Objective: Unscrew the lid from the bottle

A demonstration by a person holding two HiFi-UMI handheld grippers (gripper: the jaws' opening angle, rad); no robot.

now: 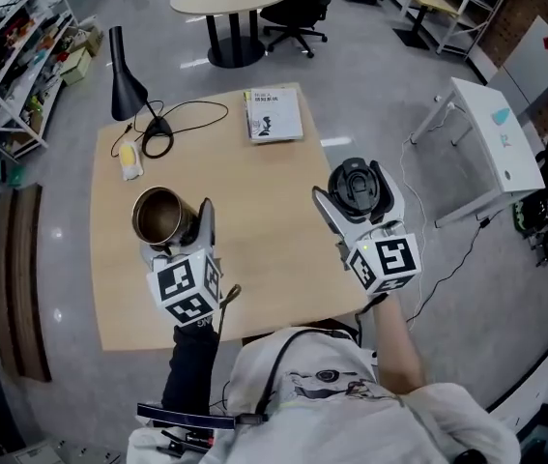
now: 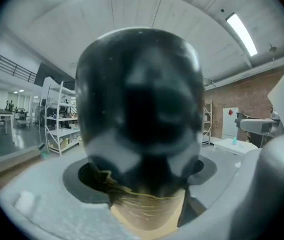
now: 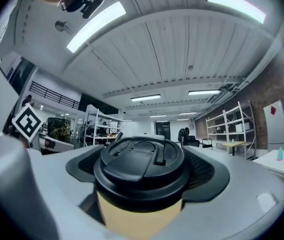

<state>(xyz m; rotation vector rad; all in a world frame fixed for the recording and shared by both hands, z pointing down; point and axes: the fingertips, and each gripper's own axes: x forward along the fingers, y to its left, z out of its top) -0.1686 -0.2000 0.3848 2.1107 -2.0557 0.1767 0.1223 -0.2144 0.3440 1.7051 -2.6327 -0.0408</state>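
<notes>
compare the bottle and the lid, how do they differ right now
The bottle is open-topped with a shiny bronze inside; the lid is low and black. The bottle sits in the left gripper, the lid in the right gripper. The bottle is over the table; the lid is out by its right edge. Both are round, each clamped between jaws, and they are apart.

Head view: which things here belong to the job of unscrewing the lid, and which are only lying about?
Job:
- bottle, open, in the left gripper
- lid, already off, in the right gripper

Lying about on the table:
- black lamp
- black cable
- book
- small yellow object
</notes>
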